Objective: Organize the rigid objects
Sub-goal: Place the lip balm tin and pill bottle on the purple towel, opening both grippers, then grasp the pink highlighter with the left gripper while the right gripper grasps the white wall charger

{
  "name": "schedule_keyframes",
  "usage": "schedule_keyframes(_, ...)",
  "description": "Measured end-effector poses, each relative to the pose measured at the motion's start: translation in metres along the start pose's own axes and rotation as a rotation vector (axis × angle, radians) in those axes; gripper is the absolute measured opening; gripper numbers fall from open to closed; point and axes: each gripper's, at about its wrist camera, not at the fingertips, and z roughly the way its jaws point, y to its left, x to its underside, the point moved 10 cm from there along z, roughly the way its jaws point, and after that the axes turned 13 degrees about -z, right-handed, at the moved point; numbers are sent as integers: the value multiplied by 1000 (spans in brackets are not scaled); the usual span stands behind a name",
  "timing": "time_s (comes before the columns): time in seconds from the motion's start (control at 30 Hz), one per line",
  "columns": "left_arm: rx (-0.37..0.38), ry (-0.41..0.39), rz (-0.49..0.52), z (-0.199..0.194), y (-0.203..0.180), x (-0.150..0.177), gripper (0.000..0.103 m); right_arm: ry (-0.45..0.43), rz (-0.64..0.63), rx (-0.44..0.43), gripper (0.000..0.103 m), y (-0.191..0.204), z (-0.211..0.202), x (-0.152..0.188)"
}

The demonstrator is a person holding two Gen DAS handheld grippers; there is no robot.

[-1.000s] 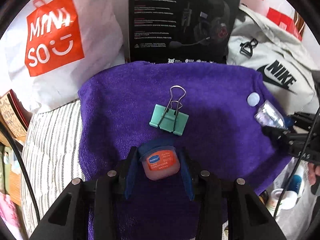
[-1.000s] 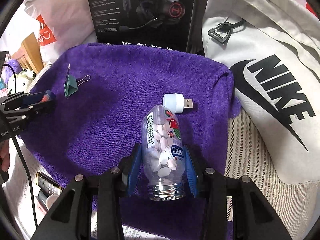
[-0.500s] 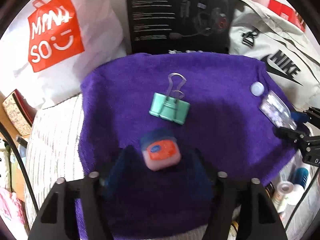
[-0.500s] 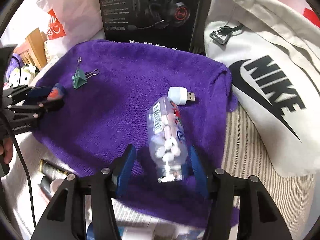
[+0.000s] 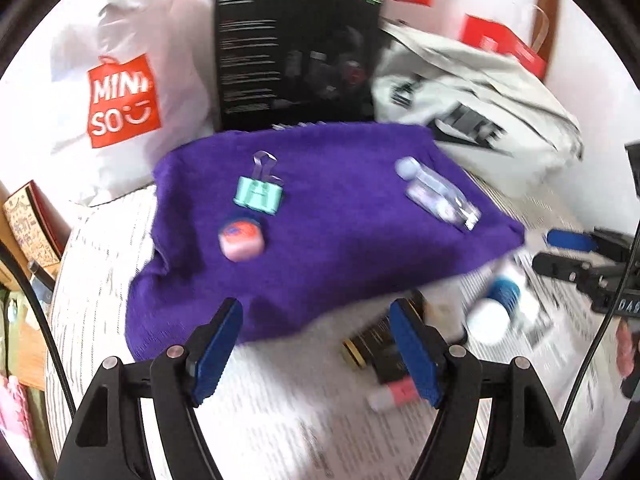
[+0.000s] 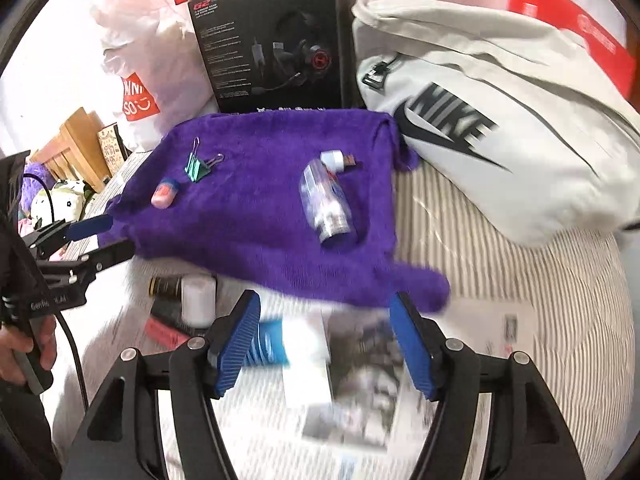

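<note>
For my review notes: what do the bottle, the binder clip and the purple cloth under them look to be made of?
Bottle: clear, glossy plastic, probably; the white tablets show through its wall.
Binder clip: mint-green painted body with bare silvery wire handles, so likely metal.
Purple cloth: soft, matte, fuzzy pile like terry towelling; its edges slump over the striped bedding.

The left gripper [image 5: 316, 344] sits at the bottom of its own wrist view, blue-padded jaws spread wide with nothing between them, having just been opening. The right gripper [image 6: 324, 340] fills the lower centre of its own view, jaws likewise parted and just opening, nothing gripped. At the left edge, a hand [image 6: 28, 344] seems to grasp the left gripper's handle, though blurred.
</note>
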Motion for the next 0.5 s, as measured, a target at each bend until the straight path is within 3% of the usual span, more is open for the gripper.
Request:
schedule_keyframes(0.17,-66,17,81,14,-4,16,74,4,26,-4,67,2,-16,29)
schedule_keyframes(0.5,-78,32,194,35,-16,20,74,43,41,-7,67,8,-19,74)
